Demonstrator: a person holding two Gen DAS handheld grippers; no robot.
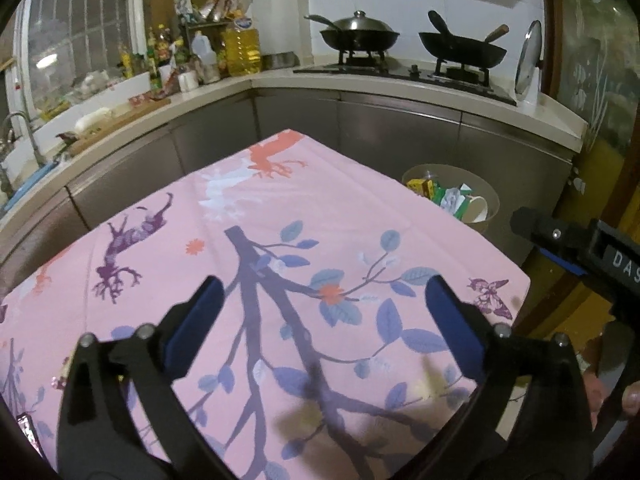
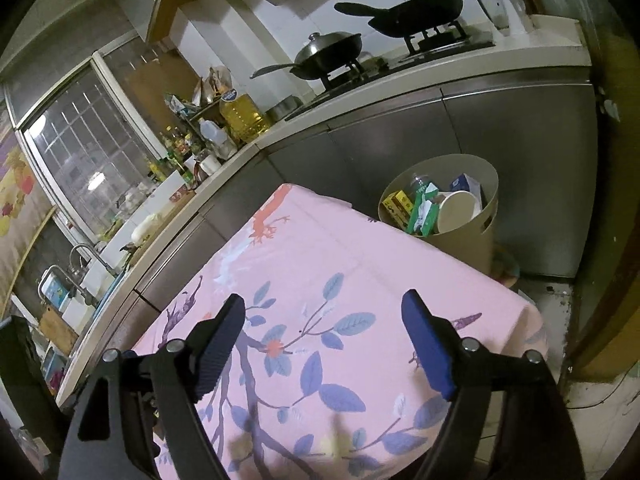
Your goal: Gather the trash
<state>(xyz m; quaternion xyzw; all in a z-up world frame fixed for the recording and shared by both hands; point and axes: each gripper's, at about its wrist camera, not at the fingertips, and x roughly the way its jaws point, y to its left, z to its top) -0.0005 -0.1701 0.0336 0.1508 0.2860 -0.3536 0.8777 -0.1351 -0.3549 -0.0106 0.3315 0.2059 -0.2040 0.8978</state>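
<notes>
Both my left gripper (image 1: 324,300) and right gripper (image 2: 324,320) hang spread wide, empty, over the pink tablecloth (image 1: 280,208). The trash bin (image 2: 486,216) stands just beyond the cloth's far corner.

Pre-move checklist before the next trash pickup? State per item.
1. Left gripper empty and open: ok, nothing between the fingers.
2. Right gripper empty and open: ok, nothing between the fingers.
3. Bin upright beside the table's far corner: ok.
4. Room left in the bin: not ok, or tight; a paper cup, cartons and a bottle reach almost to the rim.
5. Trash left on the pink tablecloth: cannot tell; none on the visible part, but the near edge is hidden behind the grippers.
6. Grippers apart from each other: ok, the right one sits off the table's right edge in the left wrist view.
</notes>
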